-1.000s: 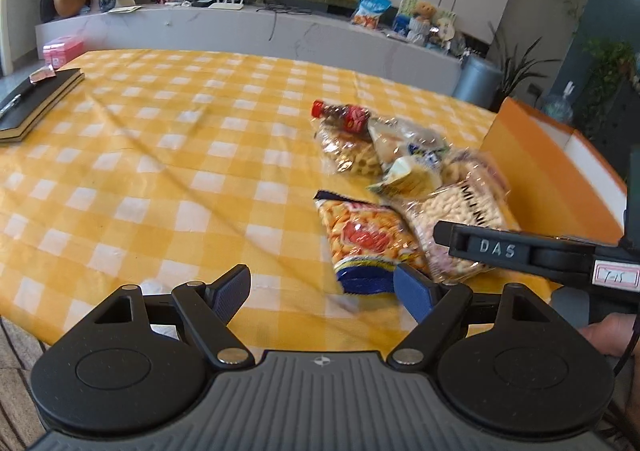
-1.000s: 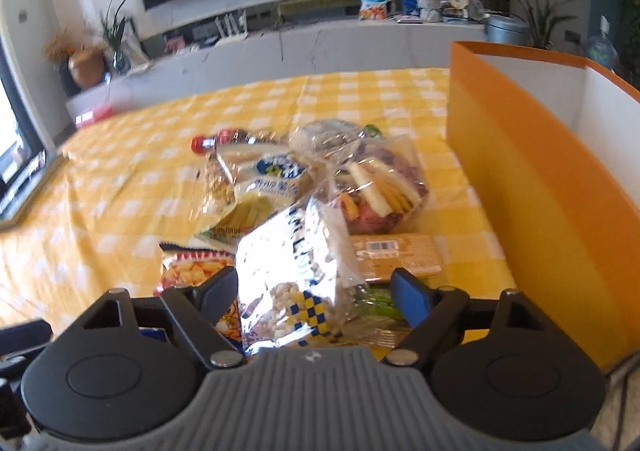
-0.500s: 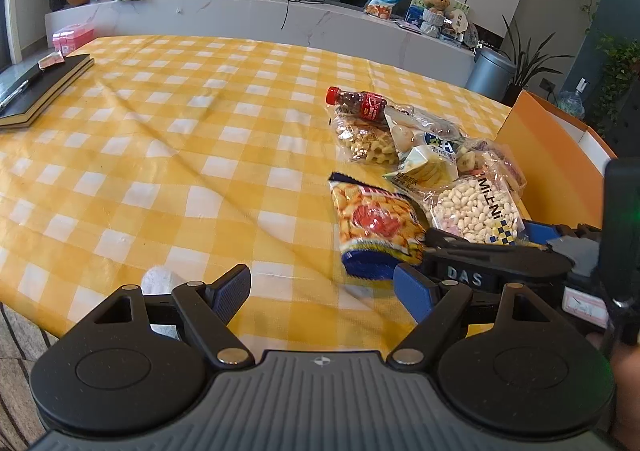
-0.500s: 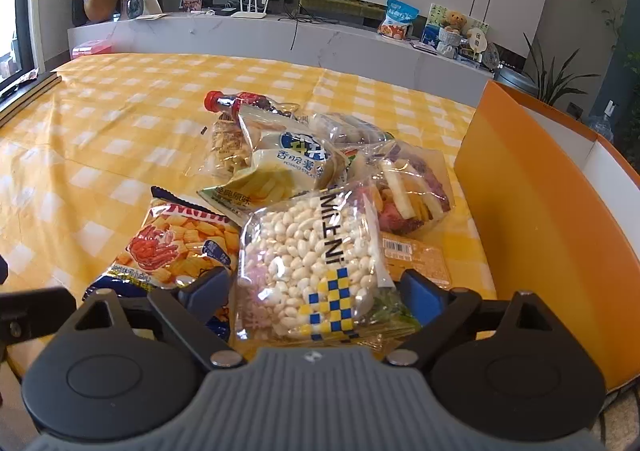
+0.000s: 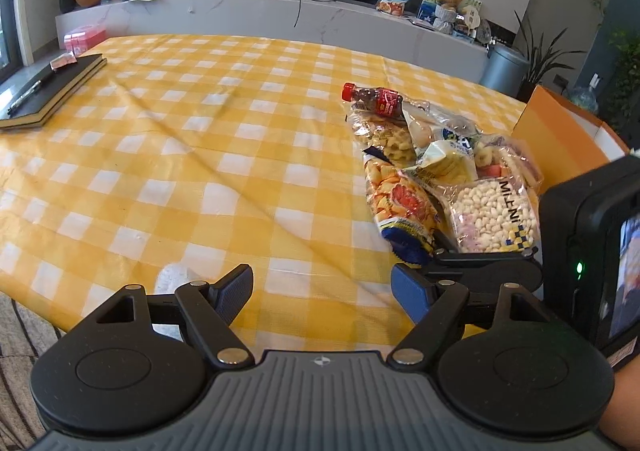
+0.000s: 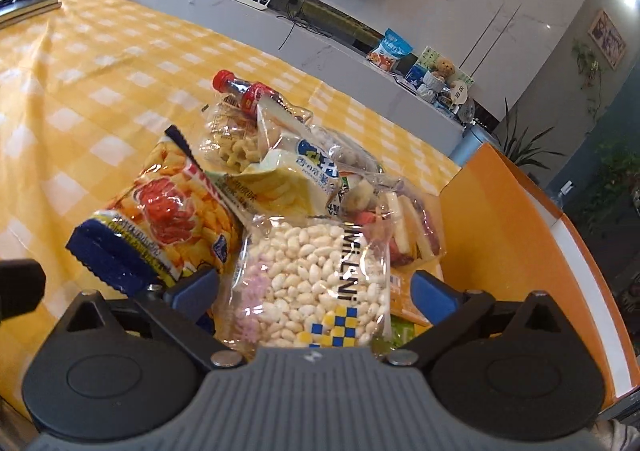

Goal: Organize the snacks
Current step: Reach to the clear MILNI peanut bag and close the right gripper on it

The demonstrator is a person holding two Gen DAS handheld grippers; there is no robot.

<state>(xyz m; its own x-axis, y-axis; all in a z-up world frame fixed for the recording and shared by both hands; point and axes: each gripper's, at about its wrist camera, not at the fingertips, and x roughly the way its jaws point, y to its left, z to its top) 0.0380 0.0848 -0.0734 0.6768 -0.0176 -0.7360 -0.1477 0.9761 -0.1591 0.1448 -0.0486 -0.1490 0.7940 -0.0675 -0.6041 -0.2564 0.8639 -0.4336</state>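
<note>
A pile of snacks lies on the yellow checked table [image 5: 200,155]. It holds a clear bag of white puffs [image 6: 312,283], an orange-and-blue chips bag [image 6: 160,219], a pale crisps bag [image 6: 280,179], a bag of dried fruit [image 6: 392,219], a clear bag of ring snacks [image 6: 232,143] and a small red-capped cola bottle [image 6: 248,91]. My right gripper [image 6: 316,291] is open, its fingers on either side of the puffs bag [image 5: 496,219]. My left gripper [image 5: 322,289] is open and empty over the table's near edge, left of the pile.
An orange box [image 6: 520,251] with a white inner wall stands open just right of the pile. A black notebook with a pen [image 5: 48,91] and a pink box [image 5: 84,43] lie at the far left. A white counter [image 5: 280,15] runs behind the table.
My right gripper has moved forward and tilted, so the puffs bag now sits deeper between its fingers. My left gripper has shifted a little left. The snacks lie as before.
</note>
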